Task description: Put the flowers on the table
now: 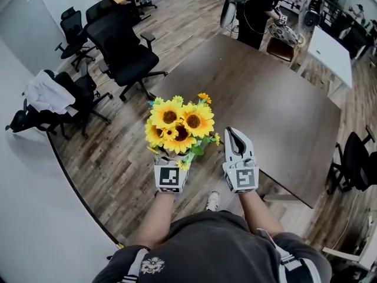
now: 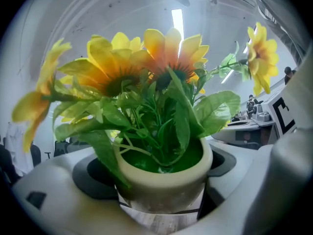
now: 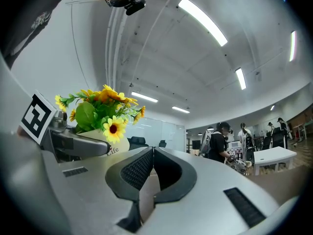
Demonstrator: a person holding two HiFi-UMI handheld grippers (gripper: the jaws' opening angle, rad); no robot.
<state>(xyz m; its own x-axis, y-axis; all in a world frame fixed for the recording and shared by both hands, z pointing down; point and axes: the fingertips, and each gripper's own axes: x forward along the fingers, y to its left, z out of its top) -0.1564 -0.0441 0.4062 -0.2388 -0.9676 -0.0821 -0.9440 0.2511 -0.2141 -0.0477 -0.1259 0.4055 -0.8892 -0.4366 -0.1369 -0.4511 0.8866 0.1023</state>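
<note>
A bunch of yellow sunflowers point(image 1: 179, 124) stands in a small cream pot point(image 2: 164, 177), held in the air over the wooden floor near the brown table's point(image 1: 277, 99) near corner. My left gripper point(image 1: 169, 158) is shut on the pot, its jaws pressing the pot's sides below the rim. From the right gripper view the flowers point(image 3: 100, 109) and pot show at left, beside the left gripper's jaw. My right gripper point(image 1: 234, 135) is shut with nothing in it, its tips touching, just right of the flowers and over the table's edge.
Black office chairs point(image 1: 121, 43) stand at the left and back, one with a white cloth point(image 1: 50, 93) over it. A person in black point(image 1: 256, 10) stands beyond the table's far end. Another chair point(image 1: 353, 158) sits at the right.
</note>
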